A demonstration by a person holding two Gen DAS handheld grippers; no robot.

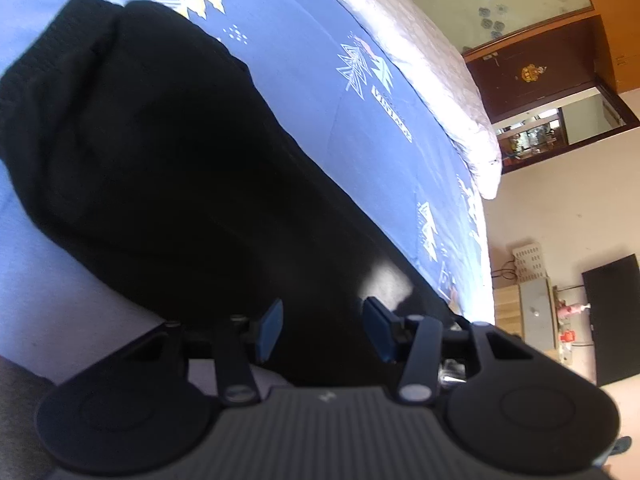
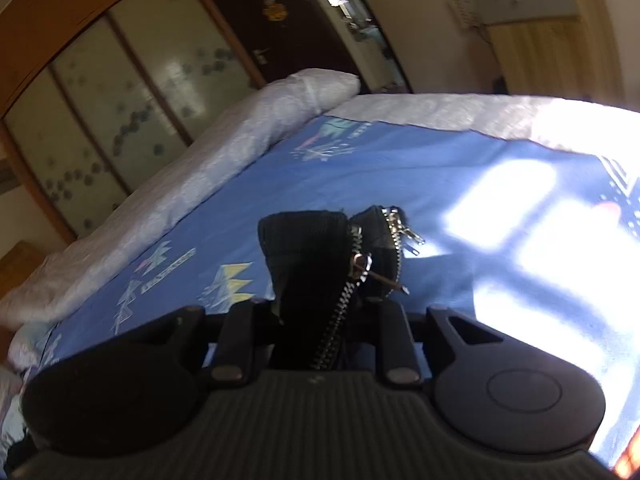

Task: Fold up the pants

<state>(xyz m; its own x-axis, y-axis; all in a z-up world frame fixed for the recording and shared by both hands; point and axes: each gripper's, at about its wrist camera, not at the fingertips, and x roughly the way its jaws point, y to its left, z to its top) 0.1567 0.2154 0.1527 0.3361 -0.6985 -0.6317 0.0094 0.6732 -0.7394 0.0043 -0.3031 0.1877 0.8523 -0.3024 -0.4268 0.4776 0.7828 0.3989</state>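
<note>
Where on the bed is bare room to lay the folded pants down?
Bare blue sheet lies between the black pants and the white quilt along the far edge. The near side is crowded: the pants spread beneath the open left tool.

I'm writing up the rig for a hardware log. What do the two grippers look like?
Both match: a dark grey ribbed body, two round black discs at the sides, black linkage arms with silvery pivot pins. The left gripper shows blue finger pads. The right gripper's pads are hidden. No cables or sleeves show.
</note>
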